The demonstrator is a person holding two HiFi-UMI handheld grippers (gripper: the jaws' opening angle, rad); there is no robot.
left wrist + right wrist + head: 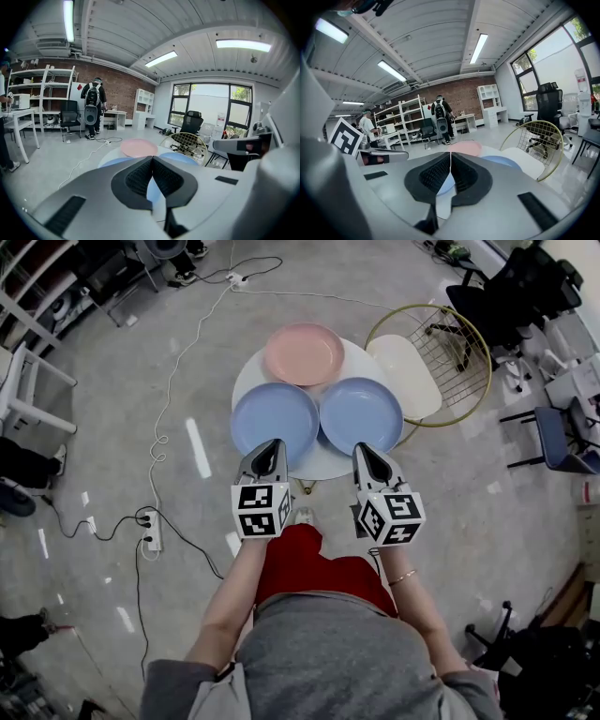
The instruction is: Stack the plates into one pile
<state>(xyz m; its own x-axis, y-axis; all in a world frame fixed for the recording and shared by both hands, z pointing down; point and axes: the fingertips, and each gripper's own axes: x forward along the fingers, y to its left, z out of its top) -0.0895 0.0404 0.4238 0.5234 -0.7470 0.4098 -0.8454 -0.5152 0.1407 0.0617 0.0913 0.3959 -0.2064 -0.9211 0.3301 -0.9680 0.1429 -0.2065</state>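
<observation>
Three plates lie side by side on a small round white table [323, 463]: a pink plate [304, 353] at the back, a blue plate [274, 419] at the front left and a second blue plate [362, 412] at the front right. My left gripper [274, 443] hovers at the near edge of the left blue plate, shut and empty. My right gripper [363, 448] hovers at the near edge of the right blue plate, also shut and empty. The left gripper view shows the pink plate [138, 147] beyond the shut jaws; in the right gripper view the pink plate [466, 147] also lies ahead.
A gold wire chair [433, 362] with a cream seat stands right of the table. Cables and a power strip [150, 531] lie on the floor at left. Office chairs [525, 287] and desks stand at the far right. A person [93, 105] stands far off by shelving.
</observation>
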